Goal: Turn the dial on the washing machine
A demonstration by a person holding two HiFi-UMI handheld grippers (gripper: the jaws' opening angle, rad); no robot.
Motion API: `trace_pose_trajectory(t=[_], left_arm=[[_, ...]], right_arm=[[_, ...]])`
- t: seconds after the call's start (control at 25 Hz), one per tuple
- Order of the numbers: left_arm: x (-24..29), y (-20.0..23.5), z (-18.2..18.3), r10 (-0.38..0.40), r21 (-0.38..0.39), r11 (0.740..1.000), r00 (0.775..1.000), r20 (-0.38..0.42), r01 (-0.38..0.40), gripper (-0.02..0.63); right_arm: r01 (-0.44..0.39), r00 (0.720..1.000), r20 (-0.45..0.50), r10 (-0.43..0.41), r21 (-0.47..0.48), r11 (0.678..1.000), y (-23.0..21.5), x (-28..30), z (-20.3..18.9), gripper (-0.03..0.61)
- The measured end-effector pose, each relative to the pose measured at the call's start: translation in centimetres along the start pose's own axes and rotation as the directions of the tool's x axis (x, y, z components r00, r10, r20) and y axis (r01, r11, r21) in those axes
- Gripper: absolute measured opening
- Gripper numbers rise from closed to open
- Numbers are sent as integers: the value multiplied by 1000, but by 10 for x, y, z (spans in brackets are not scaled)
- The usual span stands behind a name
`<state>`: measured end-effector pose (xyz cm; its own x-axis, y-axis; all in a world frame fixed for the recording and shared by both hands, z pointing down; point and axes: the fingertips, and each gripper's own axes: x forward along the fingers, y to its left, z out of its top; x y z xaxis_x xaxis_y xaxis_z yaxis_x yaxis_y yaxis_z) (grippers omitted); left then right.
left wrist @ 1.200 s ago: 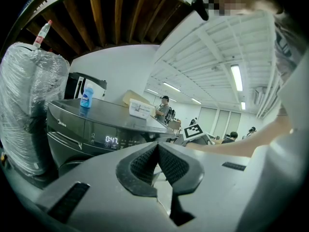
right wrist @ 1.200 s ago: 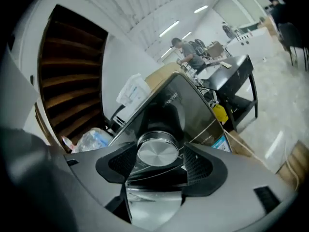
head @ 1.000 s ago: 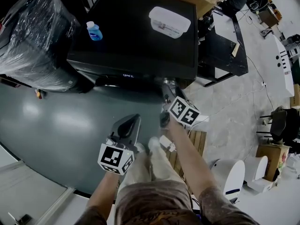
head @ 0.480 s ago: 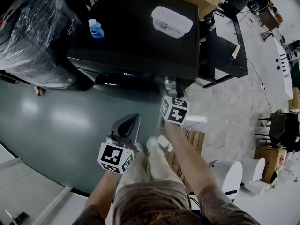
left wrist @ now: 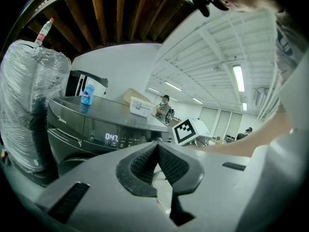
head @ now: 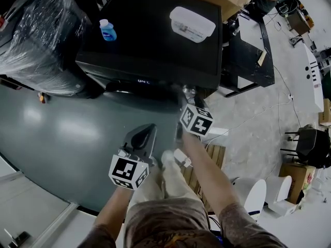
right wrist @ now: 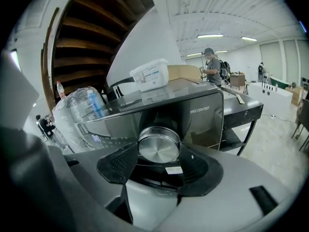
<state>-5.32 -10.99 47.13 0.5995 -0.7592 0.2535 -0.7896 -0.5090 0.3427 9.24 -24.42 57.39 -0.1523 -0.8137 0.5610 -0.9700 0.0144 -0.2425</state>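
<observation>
R gripper (right wrist: 159, 152) is nearer: its jaws clamp the dial (right wrist: 158, 144) either side, at the right end of the washing machine (right wrist: 198, 111) front panel. Dial axis runs straight along the jaws, so prob. a wrist roll next. L gripper (left wrist: 157, 151) has jaws together w/ nothing between, well short of the panel.

Metal, gloss and film
The dial (right wrist: 158, 148) is brushed shiny metal, the washing machine (right wrist: 203, 117) smooth glossy black, the wrapped bundle (head: 36, 40) under crinkled clear plastic film.
</observation>
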Motion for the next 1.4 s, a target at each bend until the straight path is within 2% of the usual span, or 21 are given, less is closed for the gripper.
trace_pose_trajectory(t=[0.16, 0.44, 0.52, 0.76, 0.84, 0.96, 1.2, 1.28, 1.4], left_arm=[[2, -2, 0, -1, -1, 1000, 1000, -2, 1, -8], [3, -4, 3, -5, 8, 1000, 1000, -5, 5, -8], [3, -4, 3, -5, 11, 1000, 1000, -6, 5, -8], [1, -4, 3, -2, 14, 1000, 1000, -12, 2, -8], [0, -5, 2, -2, 14, 1000, 1000, -14, 2, -8], [-2, -5, 2, -2, 14, 1000, 1000, -16, 3, -8], [-2, -6, 1, -8, 7, 1000, 1000, -22, 8, -8], [-2, -7, 1, -10, 5, 1000, 1000, -22, 10, -8], [-1, -9, 2, -16, 6, 1000, 1000, -19, 16, -8]], right_arm=[[-57, 998, 16, 56, 141, 988, 0, 1, -1, 265], [-126, 991, 83, 104, 334, 934, -3, 0, 3, 265], [-162, 986, 108, 129, 409, 898, -4, 0, 2, 265], [-252, 967, 192, 169, 605, 755, -8, 1, 2, 265], [-260, 965, 201, 170, 624, 737, -9, 1, 2, 265], [-255, 966, 196, 169, 599, 759, -8, 0, 3, 265], [-221, 974, 147, 172, 459, 860, -6, -3, 6, 276], [-186, 981, 117, 152, 383, 905, -7, -4, 7, 277], [-124, 992, 60, 115, 189, 974, -7, -3, 5, 281]])
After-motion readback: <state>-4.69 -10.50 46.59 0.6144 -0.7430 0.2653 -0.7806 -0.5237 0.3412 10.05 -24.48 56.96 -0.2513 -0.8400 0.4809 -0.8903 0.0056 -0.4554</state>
